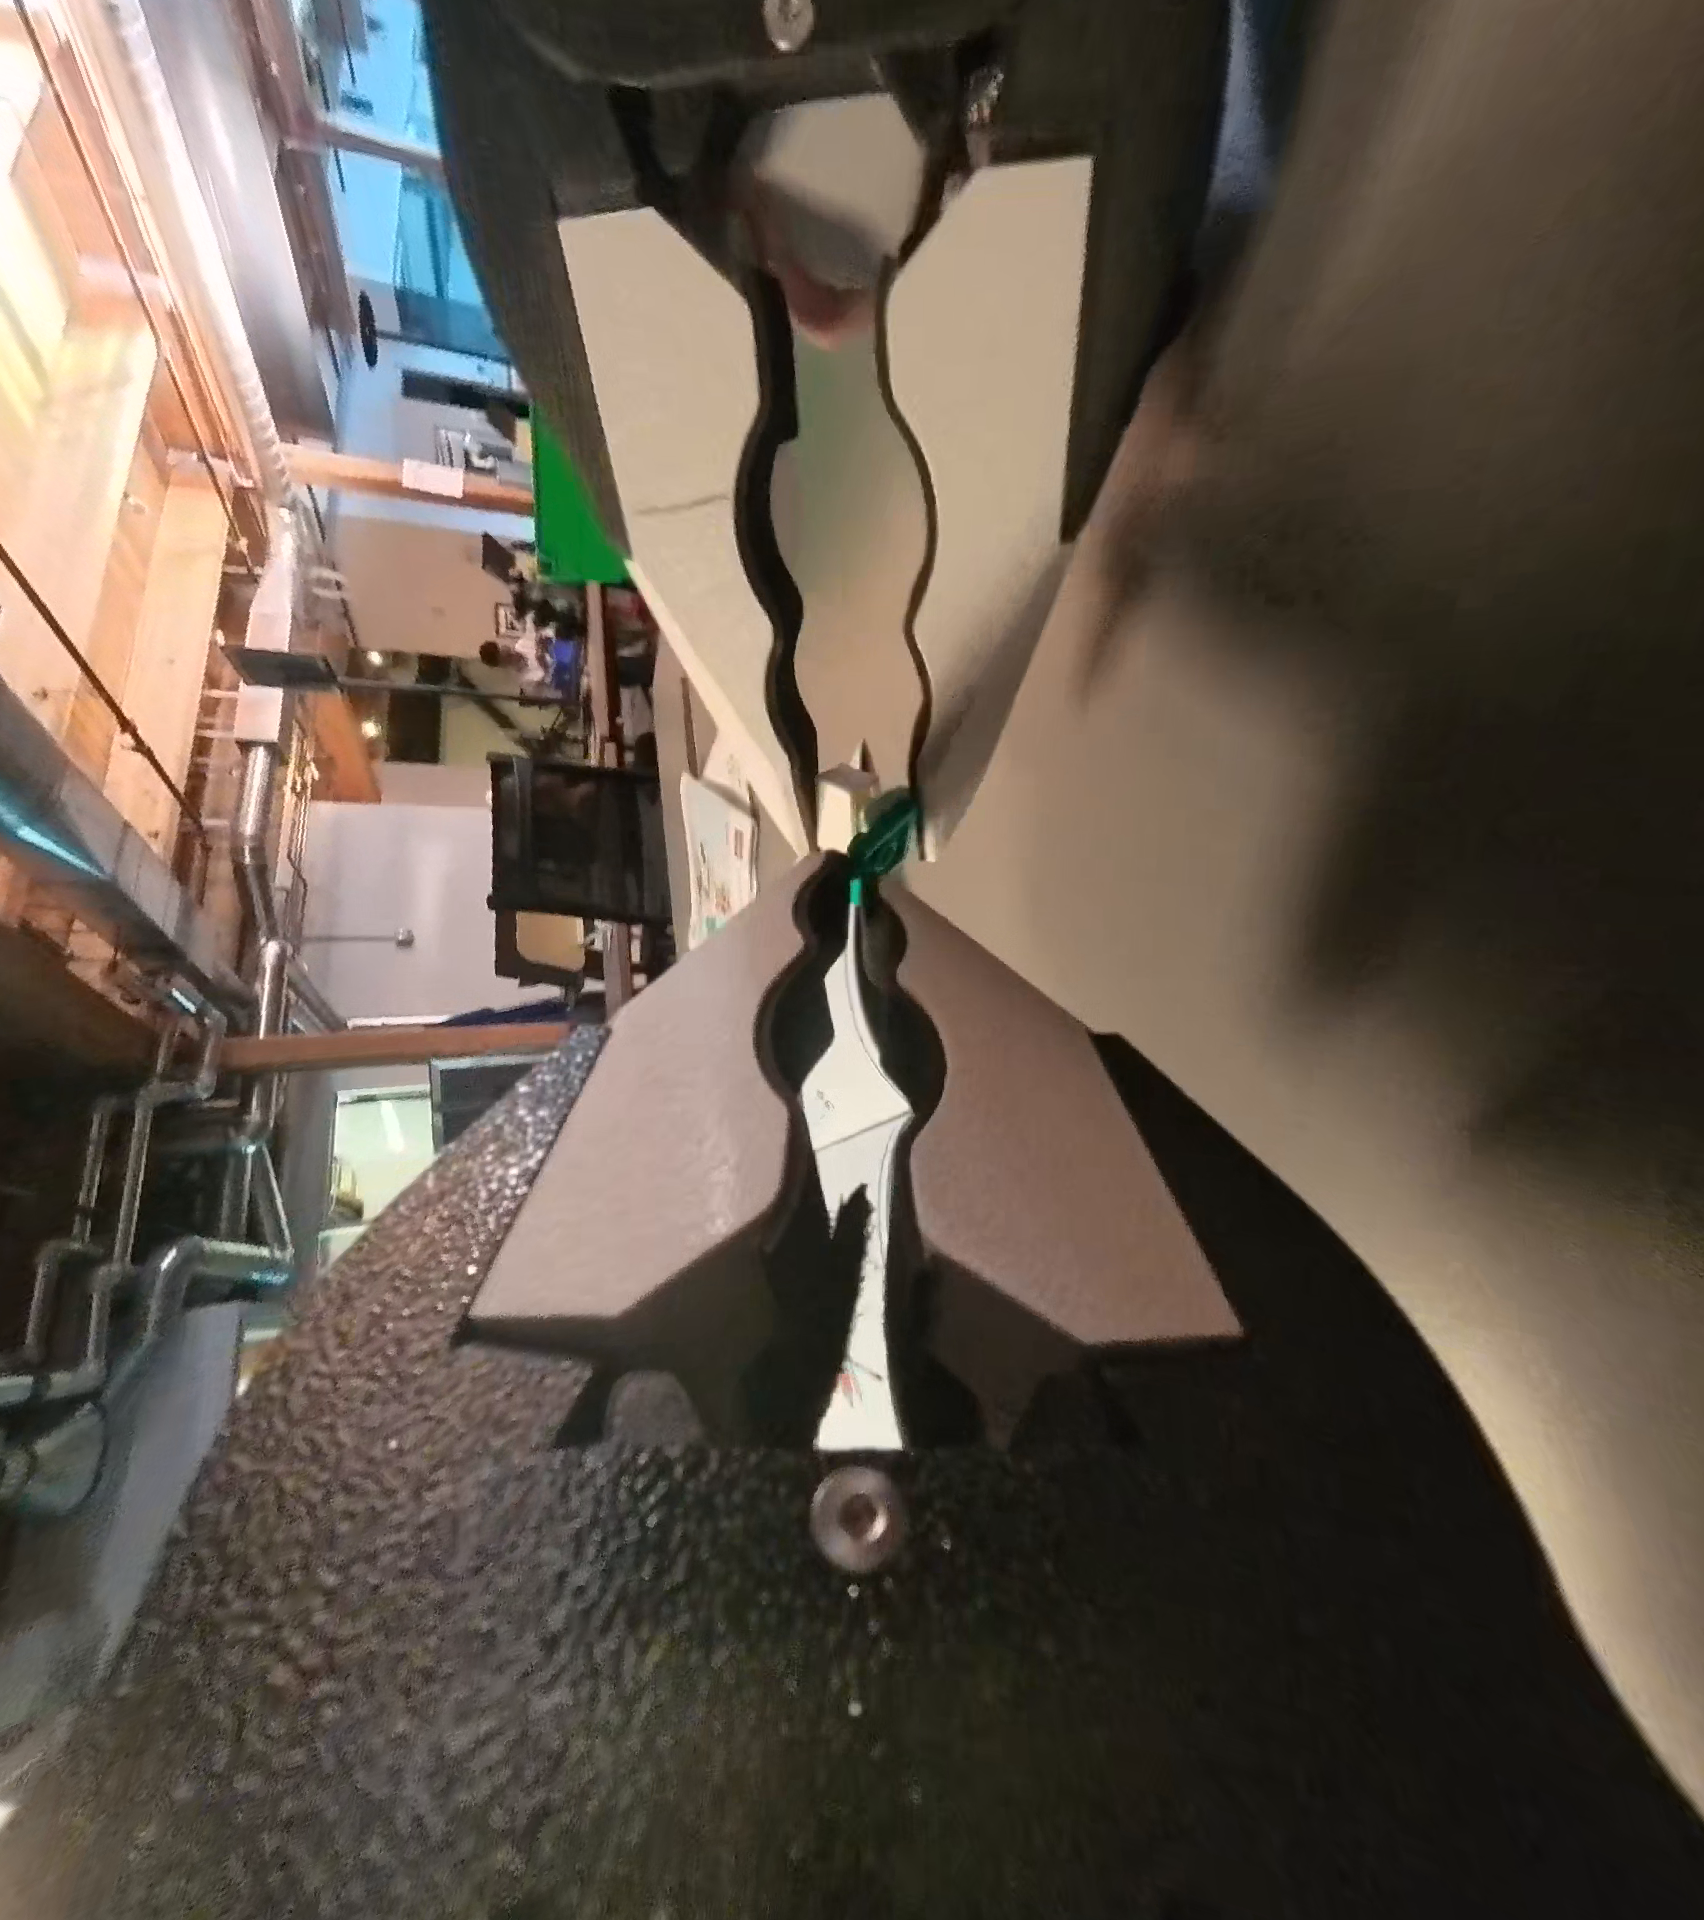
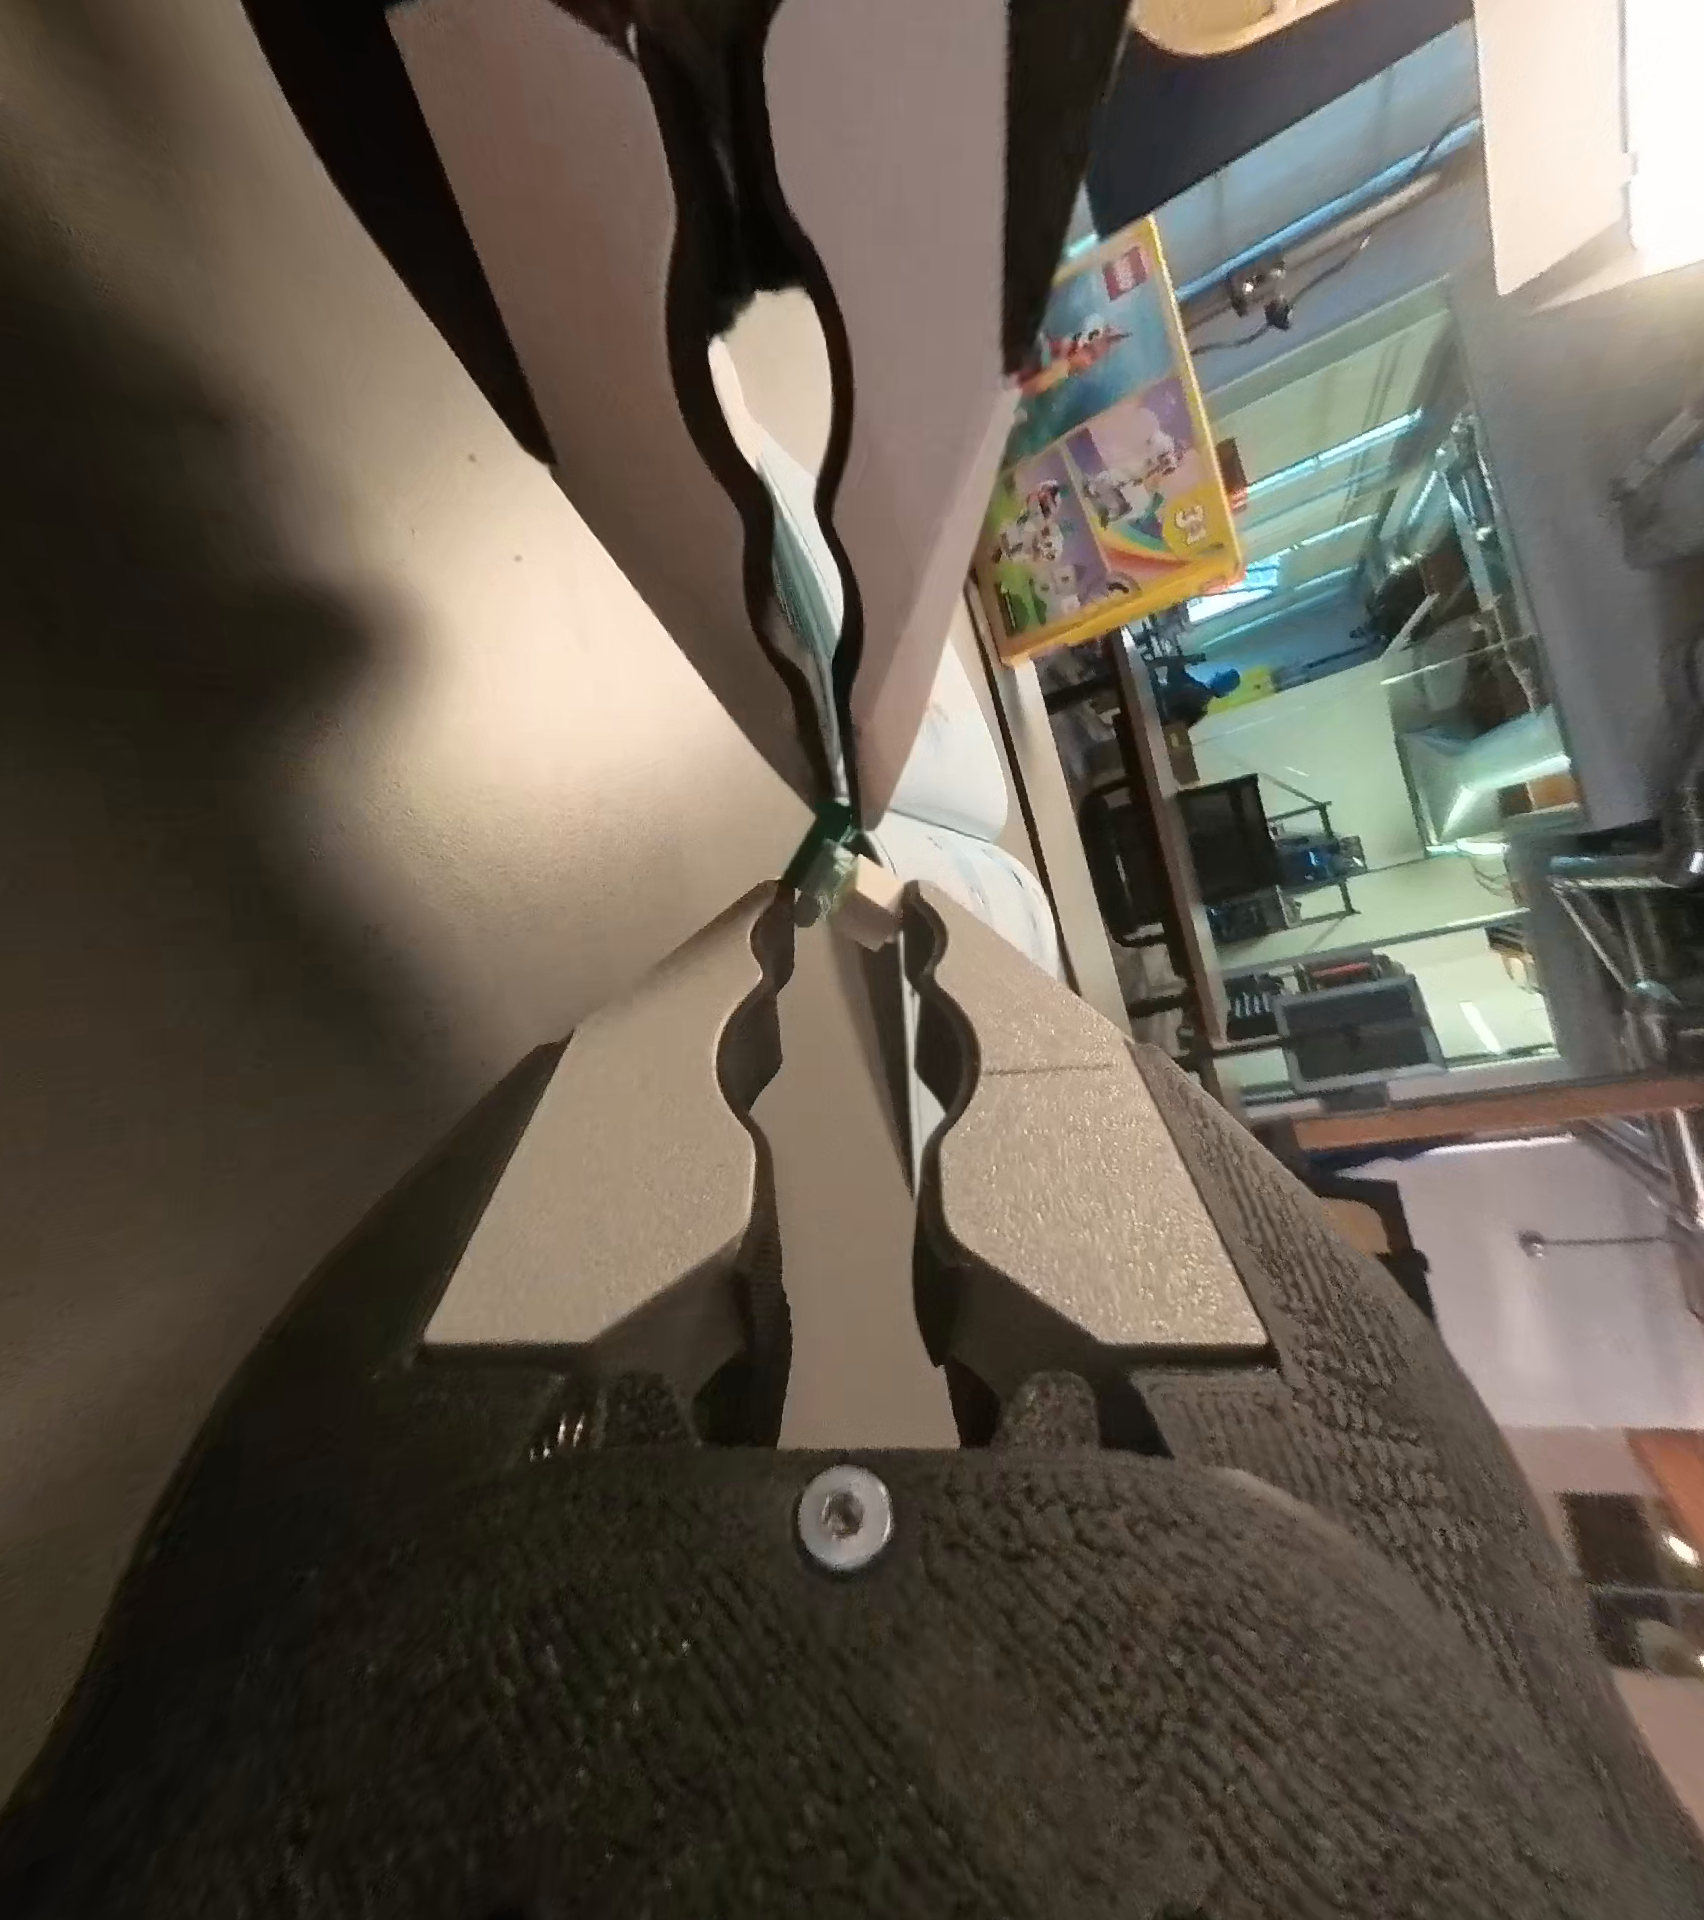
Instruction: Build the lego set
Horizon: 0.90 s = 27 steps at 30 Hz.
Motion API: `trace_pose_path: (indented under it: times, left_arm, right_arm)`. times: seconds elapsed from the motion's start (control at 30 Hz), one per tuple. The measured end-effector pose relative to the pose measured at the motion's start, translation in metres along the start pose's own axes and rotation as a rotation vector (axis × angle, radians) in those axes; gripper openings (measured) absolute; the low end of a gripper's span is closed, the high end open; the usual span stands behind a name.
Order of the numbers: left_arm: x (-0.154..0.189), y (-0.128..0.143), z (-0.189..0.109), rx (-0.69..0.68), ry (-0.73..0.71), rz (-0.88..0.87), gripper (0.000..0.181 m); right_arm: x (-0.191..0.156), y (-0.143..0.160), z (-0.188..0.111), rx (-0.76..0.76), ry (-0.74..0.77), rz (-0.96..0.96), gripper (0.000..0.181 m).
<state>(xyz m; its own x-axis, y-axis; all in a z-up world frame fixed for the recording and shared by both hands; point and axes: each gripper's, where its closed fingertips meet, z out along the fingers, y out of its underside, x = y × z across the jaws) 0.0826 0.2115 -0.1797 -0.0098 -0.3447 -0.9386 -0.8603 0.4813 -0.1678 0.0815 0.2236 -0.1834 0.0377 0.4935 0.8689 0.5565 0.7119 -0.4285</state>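
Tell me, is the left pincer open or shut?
Shut. The left gripper pinches a small green piece, with no gap at its tips; the right gripper opposite grips a white piece.

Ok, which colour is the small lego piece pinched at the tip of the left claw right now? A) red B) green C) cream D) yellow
B: in the left wrist view the left claw closes on a green piece, while the cream piece sits between the tips of the right claw.
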Motion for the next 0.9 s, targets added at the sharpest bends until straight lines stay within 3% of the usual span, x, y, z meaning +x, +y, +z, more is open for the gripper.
trace_pose_path:
  times: [0.03, 0.57, 0.77, 0.9]
  left_arm:
    - [0.0, 0.0, 0.002, -0.017, -0.005, -0.007, 0.0]
    - [-0.009, 0.006, 0.01, -0.12, -0.064, -0.179, 0.0]
    - [-0.002, 0.007, 0.012, -0.12, -0.021, -0.155, 0.0]
    - [0.01, 0.008, 0.009, -0.062, 0.032, -0.004, 0.001]
  right_arm:
    - [-0.001, 0.001, 0.001, -0.012, 0.002, -0.007, 0.019]
    - [0.009, 0.013, 0.006, -0.104, 0.055, 0.068, 0.016]
    - [0.004, 0.016, 0.008, -0.114, 0.035, 0.034, 0.016]
    - [-0.009, 0.015, 0.01, -0.093, -0.031, 0.011, 0.016]
